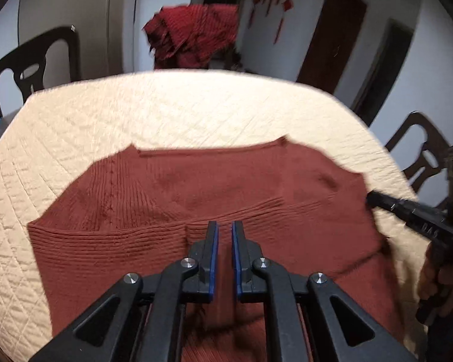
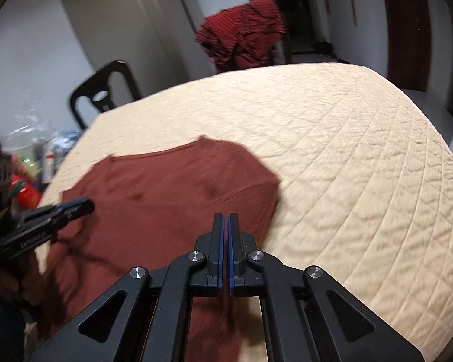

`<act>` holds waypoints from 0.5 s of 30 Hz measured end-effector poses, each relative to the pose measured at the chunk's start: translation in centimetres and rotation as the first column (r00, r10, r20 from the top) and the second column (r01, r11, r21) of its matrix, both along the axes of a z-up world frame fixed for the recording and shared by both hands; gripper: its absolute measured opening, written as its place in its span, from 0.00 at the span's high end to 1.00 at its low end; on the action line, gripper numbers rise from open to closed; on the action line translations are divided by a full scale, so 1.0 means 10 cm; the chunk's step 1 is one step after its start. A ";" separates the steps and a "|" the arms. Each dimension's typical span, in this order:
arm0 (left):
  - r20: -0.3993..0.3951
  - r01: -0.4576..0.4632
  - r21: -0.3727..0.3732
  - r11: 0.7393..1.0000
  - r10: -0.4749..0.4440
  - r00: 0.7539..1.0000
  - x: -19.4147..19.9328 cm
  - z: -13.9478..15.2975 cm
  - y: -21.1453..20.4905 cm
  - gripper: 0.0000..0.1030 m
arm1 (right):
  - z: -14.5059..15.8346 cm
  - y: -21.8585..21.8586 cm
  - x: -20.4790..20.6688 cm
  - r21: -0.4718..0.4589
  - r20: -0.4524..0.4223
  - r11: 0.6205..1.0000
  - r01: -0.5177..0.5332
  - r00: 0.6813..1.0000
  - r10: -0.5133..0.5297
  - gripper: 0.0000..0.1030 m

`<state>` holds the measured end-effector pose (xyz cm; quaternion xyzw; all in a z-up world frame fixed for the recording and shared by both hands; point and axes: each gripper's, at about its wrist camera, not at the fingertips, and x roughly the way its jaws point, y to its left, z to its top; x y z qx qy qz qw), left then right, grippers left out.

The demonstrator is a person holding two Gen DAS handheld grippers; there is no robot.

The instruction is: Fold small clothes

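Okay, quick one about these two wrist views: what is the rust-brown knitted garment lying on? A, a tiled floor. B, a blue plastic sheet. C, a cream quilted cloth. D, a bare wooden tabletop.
C: the rust-brown knitted garment lies spread on a cream quilted cloth with diamond stitching, which shows around it in both views.

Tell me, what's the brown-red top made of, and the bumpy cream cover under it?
The brown-red top looks like knitted yarn, maybe wool or cotton: fine ribs run across it, and it looks soft and matte. The cream cover looks like quilted, padded fabric with a slight sheen: stitched lines cross it in diamonds and puff it up. The exact fibres can't be told.
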<state>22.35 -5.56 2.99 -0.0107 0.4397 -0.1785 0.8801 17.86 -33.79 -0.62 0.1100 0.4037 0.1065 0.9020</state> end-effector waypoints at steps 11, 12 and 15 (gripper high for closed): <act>0.067 0.021 0.038 0.999 -0.024 0.997 -0.44 0.10 0.18 0.90 | 0.06 0.10 -0.32 -0.003 0.012 0.996 -0.084 0.996 0.084 0.98; 0.062 0.015 0.036 0.999 -0.017 0.998 -0.47 0.07 0.21 0.90 | 0.04 0.14 -0.39 -0.015 0.010 0.994 -0.105 0.994 0.105 0.98; 0.028 -0.024 0.041 0.999 0.023 0.999 -0.43 -0.08 0.32 0.89 | -0.15 0.20 -0.41 -0.057 -0.032 0.990 -0.126 0.992 0.124 0.98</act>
